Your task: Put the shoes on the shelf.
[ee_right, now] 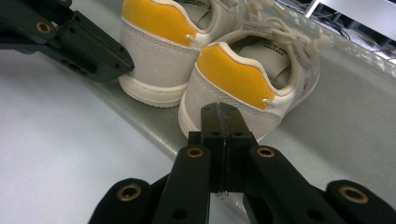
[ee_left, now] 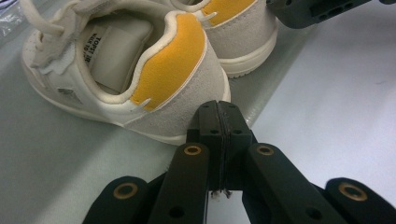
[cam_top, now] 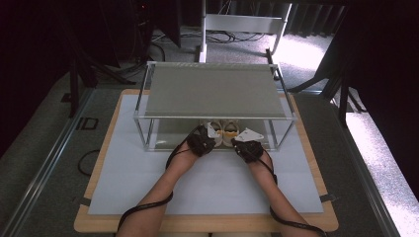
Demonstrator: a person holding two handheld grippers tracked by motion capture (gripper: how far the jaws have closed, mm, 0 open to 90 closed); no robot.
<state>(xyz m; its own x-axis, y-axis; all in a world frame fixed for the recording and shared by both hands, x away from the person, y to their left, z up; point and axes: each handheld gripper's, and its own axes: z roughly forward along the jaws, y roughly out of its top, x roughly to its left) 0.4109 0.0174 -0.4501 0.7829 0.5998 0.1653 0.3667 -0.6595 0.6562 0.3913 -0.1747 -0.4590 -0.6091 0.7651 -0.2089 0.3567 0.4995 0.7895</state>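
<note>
On the lower shelf of the rack (cam_top: 148,111), at twelve o'clock from both hands, the left shoe (ee_left: 126,70) and right shoe (ee_right: 247,74) look light and soft, best pinched at their padded heel collars by the left gripper (ee_left: 218,108) and right gripper (ee_right: 219,112), both pressed closed and empty.

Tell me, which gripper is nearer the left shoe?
Left. The left gripper has its shut jaws right at the heel of the left shoe; the right gripper is at the right shoe's heel.

Two cream shoes (ee_left: 140,74) carry plain yellow-orange heel patches and off-white soles; both grippers (ee_right: 219,116) are black with brass-coloured rivets; the table (cam_top: 99,168) is pale wood.
</note>
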